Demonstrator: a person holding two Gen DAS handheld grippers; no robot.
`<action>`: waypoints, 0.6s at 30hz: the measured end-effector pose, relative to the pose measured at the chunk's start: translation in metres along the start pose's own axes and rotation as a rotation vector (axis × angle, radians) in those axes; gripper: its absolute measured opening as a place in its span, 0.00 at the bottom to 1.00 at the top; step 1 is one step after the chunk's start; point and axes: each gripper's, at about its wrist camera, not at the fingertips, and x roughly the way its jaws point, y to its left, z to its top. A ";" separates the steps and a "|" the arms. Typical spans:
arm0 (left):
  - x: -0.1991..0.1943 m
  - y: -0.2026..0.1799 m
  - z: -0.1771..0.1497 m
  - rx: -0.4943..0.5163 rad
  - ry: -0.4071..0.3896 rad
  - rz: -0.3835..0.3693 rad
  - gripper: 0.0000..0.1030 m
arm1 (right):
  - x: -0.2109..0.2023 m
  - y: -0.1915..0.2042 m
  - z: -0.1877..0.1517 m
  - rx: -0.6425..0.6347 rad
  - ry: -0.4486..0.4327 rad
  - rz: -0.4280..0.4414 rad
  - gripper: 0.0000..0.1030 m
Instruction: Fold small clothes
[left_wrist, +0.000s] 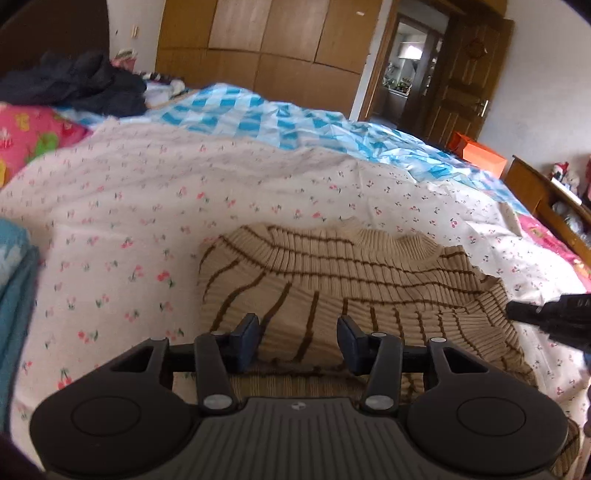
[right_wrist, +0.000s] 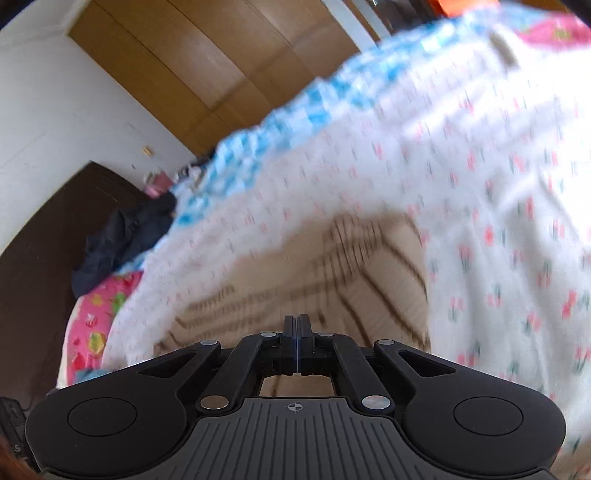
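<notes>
Beige ribbed knit sweater with thin brown stripes (left_wrist: 332, 273) lying flat on white bed sheet printed with small pink cherries (left_wrist: 147, 206), collar at the far edge, one side already folded in over the body.

Left gripper (left_wrist: 299, 339) low over the near hem of the sweater. Jaws partly open, blue pads (left_wrist: 248, 334) apart, striped knit visible in the gap between them. Pads not seen pressing on the fabric; nothing held.

Right gripper (right_wrist: 297, 341) at the right-hand side of the sweater, its black tip (left_wrist: 532, 314) showing in the left wrist view just beside the sweater's right edge. Jaws closed, pads together with only a thin seam between them. Right wrist view badly blurred; no fabric discernible between the pads, contact with the sweater not determinable.

Beyond the sweater, past the cherry sheet: blue and white checked quilt (left_wrist: 280, 122). Beyond that: brown wooden wardrobe (left_wrist: 266, 40). Left of the sweater, well apart: pink cartoon-print pillow (left_wrist: 29, 136), with dark navy heap of clothing (left_wrist: 81, 81) behind it. At the left frame edge, level with the sweater: teal knitted fabric (left_wrist: 16, 273). Far right of the sweater: orange box (left_wrist: 480, 155), near the brown panelled door (left_wrist: 469, 77).
</notes>
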 end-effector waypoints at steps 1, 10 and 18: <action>-0.003 0.006 -0.005 -0.021 0.010 -0.006 0.49 | 0.000 -0.002 -0.004 0.002 0.004 -0.005 0.07; 0.007 0.019 -0.031 0.019 0.076 0.102 0.49 | -0.006 -0.011 -0.013 0.037 0.017 -0.046 0.26; 0.007 0.018 -0.034 0.038 0.043 0.093 0.49 | 0.016 0.000 -0.010 0.063 0.039 -0.032 0.16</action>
